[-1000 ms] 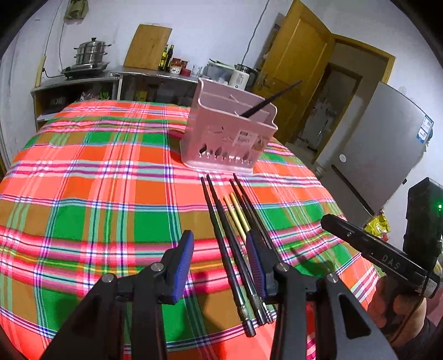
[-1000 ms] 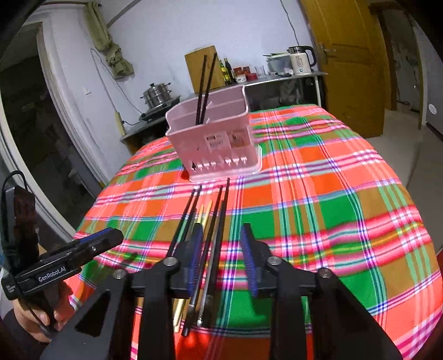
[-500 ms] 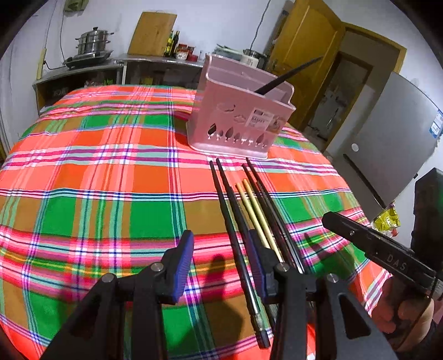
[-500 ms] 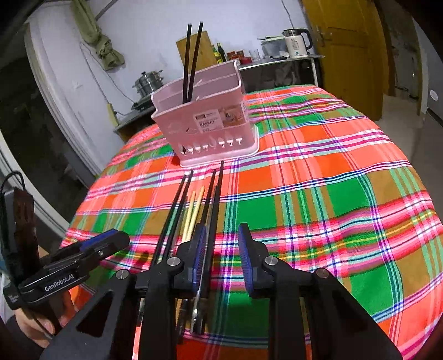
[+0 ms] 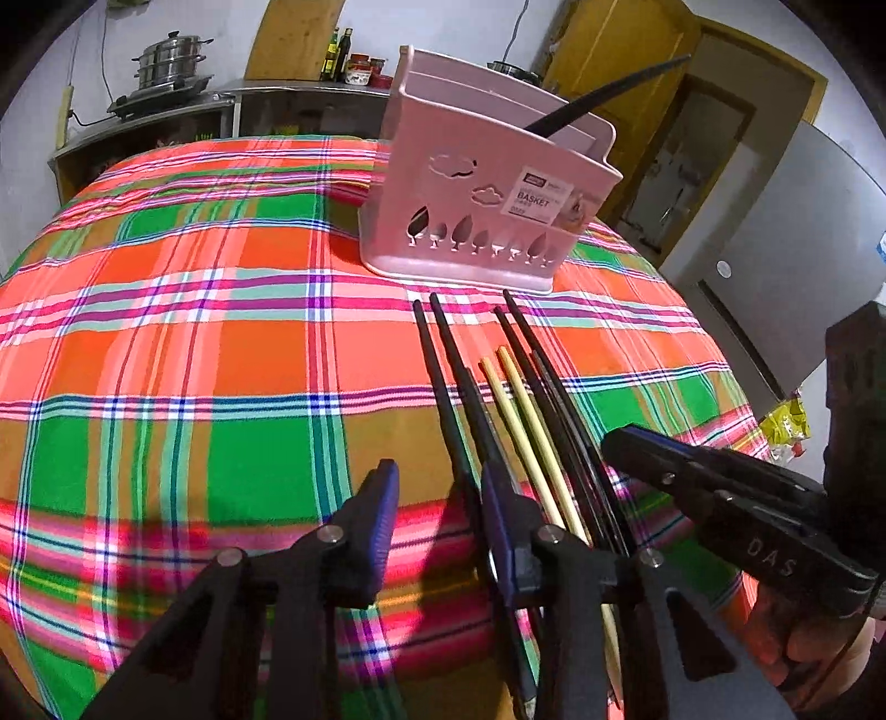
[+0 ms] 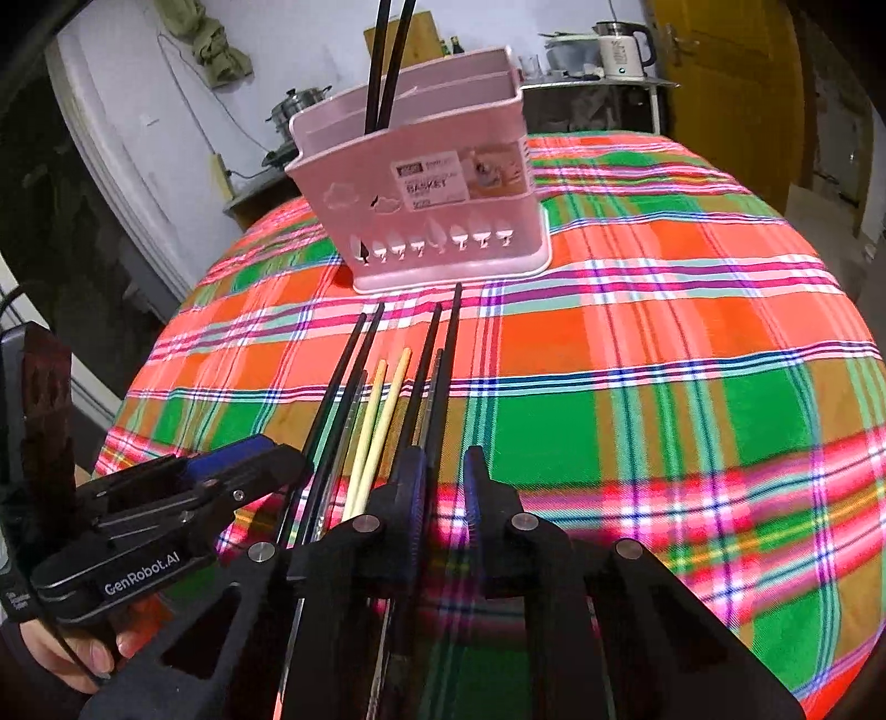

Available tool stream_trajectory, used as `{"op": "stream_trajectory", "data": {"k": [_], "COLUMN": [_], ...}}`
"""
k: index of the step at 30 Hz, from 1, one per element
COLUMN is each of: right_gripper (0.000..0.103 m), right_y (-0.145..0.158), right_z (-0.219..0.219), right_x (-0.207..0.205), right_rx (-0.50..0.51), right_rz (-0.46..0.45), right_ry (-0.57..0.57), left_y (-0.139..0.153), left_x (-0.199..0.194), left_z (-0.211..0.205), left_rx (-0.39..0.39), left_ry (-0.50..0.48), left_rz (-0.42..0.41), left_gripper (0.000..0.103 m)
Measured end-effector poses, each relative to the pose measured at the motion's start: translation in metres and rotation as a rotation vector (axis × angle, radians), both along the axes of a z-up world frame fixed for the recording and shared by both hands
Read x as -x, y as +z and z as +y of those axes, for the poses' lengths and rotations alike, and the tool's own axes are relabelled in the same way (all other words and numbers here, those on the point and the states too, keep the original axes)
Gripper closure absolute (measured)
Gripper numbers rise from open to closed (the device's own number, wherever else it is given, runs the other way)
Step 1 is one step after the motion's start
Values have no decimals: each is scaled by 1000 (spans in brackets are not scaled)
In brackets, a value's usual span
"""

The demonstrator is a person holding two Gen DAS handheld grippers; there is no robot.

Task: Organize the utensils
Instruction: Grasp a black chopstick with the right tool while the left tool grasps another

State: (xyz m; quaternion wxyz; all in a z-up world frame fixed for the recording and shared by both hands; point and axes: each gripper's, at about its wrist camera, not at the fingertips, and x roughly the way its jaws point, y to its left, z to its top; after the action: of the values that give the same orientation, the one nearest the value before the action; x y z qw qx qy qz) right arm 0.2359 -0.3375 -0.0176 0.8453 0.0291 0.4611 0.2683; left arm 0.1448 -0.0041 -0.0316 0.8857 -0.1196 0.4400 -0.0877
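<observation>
Several chopsticks lie side by side on the plaid tablecloth (image 5: 166, 332): a black pair (image 5: 443, 376), a yellow pair (image 5: 520, 410) and another black pair (image 5: 548, 382). Behind them stands a pink basket (image 5: 482, 188) with black chopsticks (image 6: 387, 61) upright in it. My left gripper (image 5: 440, 520) hovers over the leftmost black pair, jaws closing, pads pressing nothing. My right gripper (image 6: 443, 493) hangs over the rightmost black pair (image 6: 437, 376), jaws closing to a narrow gap where only cloth shows. Each gripper also shows in the other's view: left gripper (image 6: 183, 498), right gripper (image 5: 720, 498).
A counter at the back carries a steel pot (image 5: 169, 55), bottles and a kettle (image 6: 617, 50). A yellow door (image 5: 609, 44) and a grey fridge (image 5: 803, 232) stand to the right. A person's hands (image 6: 72, 653) hold the grippers at the table's near edge.
Both grippers have come forward and down toward the chopsticks, so the basket looks larger. Both pairs of jaws have narrowed, the right one more.
</observation>
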Motion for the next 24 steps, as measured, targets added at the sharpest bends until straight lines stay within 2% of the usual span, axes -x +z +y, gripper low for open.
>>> {"op": "stream_trajectory", "data": {"k": [8,11,15,24], "right_gripper": [90,94,94,94], "right_y": [-5,-6,-6,-4], "right_z": [9,5,-3,-1], "right_x": [-11,-14,-13,-26], "right_rx": [37,48,52,54], "right_rz": [16,22,24,40], "right_ry": [3,-14,-27,-38], "left_y": [0,0,-1,-1], "left_x": [-8,-9,-8,-27], "left_z": [-7,-10,-4,-1], "left_rx": [-58,-90,-98,-84], "left_ry": [-8,-13,6,7], "left_rz": [-2,0,12,57], "left_gripper": [72,76,91,91]}}
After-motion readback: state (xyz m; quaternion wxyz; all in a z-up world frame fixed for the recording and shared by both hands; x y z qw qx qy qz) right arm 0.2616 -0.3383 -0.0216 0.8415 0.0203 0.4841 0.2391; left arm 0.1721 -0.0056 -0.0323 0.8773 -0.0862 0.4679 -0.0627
